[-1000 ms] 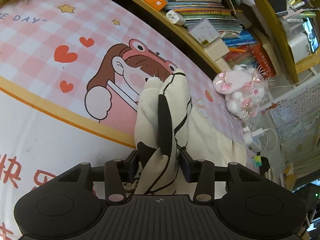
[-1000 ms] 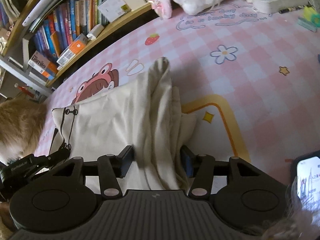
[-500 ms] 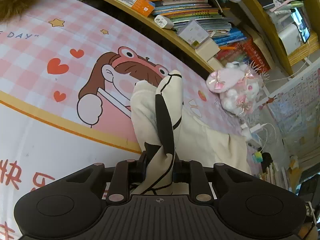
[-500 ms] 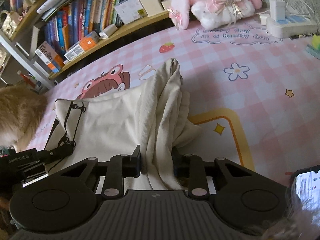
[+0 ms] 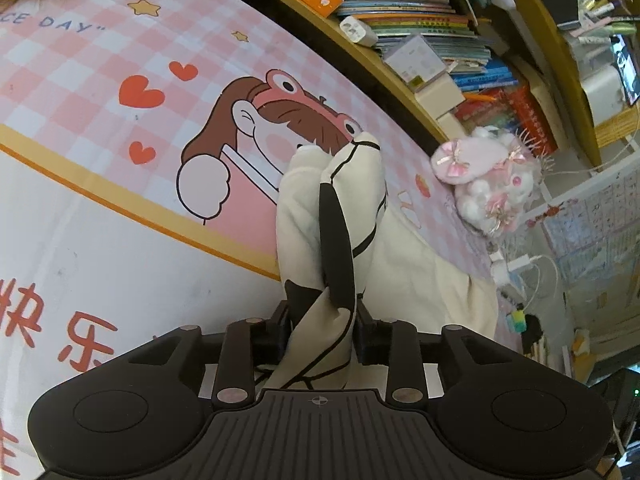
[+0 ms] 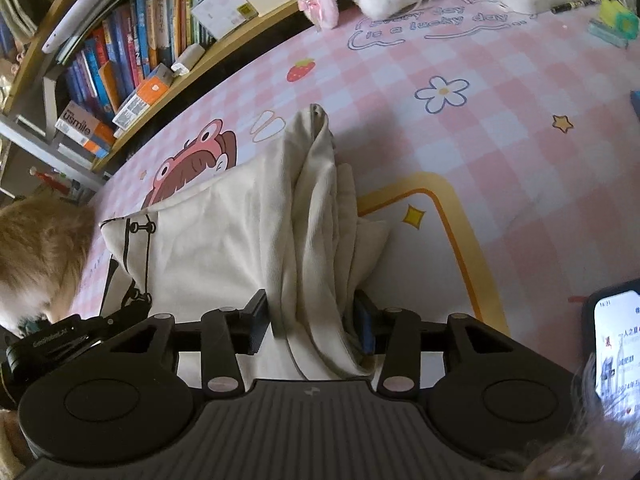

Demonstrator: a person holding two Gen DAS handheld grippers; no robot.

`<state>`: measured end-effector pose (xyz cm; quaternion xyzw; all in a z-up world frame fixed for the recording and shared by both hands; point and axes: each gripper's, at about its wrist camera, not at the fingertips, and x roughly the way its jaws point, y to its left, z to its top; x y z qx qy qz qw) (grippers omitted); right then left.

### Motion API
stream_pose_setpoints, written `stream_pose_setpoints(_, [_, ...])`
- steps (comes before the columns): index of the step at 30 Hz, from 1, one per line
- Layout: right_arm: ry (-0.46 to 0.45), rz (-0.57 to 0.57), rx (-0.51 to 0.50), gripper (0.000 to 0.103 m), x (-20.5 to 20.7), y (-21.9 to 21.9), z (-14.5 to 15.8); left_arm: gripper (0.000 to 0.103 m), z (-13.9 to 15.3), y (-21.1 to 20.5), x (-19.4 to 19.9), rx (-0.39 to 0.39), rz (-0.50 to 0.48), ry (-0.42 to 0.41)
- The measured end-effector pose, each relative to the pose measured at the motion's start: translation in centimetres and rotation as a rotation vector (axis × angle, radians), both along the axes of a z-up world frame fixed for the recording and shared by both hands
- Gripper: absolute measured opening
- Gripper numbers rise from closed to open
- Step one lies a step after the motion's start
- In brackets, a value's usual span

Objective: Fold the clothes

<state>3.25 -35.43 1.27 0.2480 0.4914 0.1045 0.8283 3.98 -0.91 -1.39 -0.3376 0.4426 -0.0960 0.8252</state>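
Cream garment (image 6: pixel 224 240) spread mid-bed (image 6: pixel 500 160), bunched at both held ends; left gripper (image 5: pixel 320 320) jaws clamped on black-trimmed end, right gripper (image 6: pixel 312 320) jaws clamped on plain end; best lifted together, level, taut, to fold squarely.

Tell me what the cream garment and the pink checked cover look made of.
Cream garment: soft woven or knit cloth, probably cotton; matte, with fine ribbing and limp folds. Pink checked cover: smooth printed sheet, slightly glossy; fabric or plastic, unclear.
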Motion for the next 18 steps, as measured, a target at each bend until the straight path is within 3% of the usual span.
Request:
stream_pose_setpoints(4, [-0.032, 0.06, -0.042, 0.033, 0.4, 0.8, 0.0, 0.021, 0.3, -0.4, -0.1, 0.011, -0.002, -0.019])
stream_pose_setpoints(8, [-0.066, 0.079, -0.054, 0.024, 0.1, 0.9, 0.5, 0.018, 1.2, -0.5, -0.6, 0.014, 0.002, -0.047])
stream_pose_setpoints(18, [-0.166, 0.126, -0.06, 0.024, -0.8, 0.9, 3.3, 0.018, 4.4, -0.6, -2.3, 0.016, 0.026, -0.131])
